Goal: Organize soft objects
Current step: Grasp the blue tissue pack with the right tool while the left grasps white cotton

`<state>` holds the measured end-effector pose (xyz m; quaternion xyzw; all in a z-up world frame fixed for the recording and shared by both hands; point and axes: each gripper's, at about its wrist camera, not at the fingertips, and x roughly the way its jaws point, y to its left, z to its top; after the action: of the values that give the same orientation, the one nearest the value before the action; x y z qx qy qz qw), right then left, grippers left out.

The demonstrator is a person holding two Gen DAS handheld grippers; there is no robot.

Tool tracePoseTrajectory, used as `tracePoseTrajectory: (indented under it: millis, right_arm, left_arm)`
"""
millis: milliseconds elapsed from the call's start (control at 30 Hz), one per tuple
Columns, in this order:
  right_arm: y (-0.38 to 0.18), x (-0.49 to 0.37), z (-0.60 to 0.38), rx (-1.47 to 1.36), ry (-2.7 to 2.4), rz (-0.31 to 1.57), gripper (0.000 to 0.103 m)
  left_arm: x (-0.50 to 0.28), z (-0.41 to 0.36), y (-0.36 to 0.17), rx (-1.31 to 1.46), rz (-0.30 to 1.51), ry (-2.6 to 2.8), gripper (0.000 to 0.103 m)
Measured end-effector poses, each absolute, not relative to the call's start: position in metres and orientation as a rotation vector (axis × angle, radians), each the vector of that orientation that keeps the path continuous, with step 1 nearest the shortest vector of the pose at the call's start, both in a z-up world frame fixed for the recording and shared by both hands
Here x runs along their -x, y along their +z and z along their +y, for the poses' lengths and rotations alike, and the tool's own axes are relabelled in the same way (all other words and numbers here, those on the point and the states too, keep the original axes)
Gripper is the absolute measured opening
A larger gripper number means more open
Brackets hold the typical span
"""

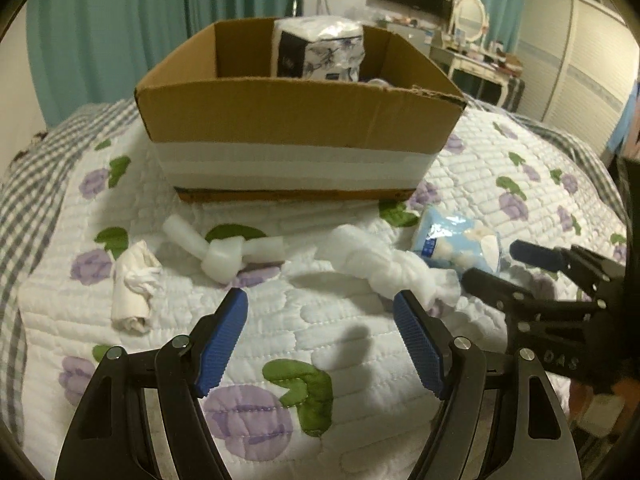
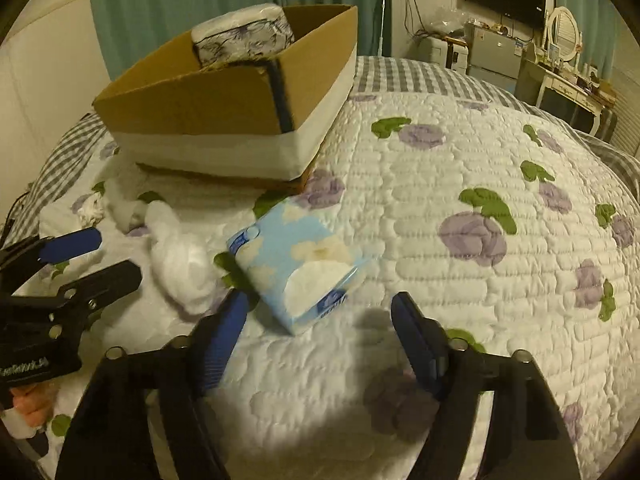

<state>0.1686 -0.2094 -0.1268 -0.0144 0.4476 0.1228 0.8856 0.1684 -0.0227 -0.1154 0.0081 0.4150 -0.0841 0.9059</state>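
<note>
Before me on the bed: knotted foam strip point(image 1: 226, 254), rolled white cloth point(image 1: 132, 286), cotton wad point(image 1: 384, 266), blue tissue pack point(image 2: 298, 266), lying flat; wrapped tissue bundle point(image 1: 320, 48) upright in the cardboard box point(image 1: 300, 120).

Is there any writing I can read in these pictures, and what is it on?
"DAS": on the body of the right hand-held gripper, seen from the left wrist.
White lettering on the left hand-held gripper, seen from the right wrist: too blurred to read.
Blue print on the tissue pack: too blurred to read.
Print on the wrapped pack in the box: pattern only, nothing legible.
</note>
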Motion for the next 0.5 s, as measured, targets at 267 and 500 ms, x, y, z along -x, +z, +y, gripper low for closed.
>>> tracePoseTrajectory:
  millis: [267,500]
  right_arm:
    - [-0.140,-0.200,-0.195,0.145,0.286,0.920,0.075]
    - [-0.137,-0.206,-0.201,0.135,0.318,0.904,0.055]
  left_arm:
    - [-0.174,-0.025,-0.116,-0.023,0.870,-0.169,0.076]
    - [-0.178,-0.035,-0.119,-0.038,0.875,-0.183,0.076]
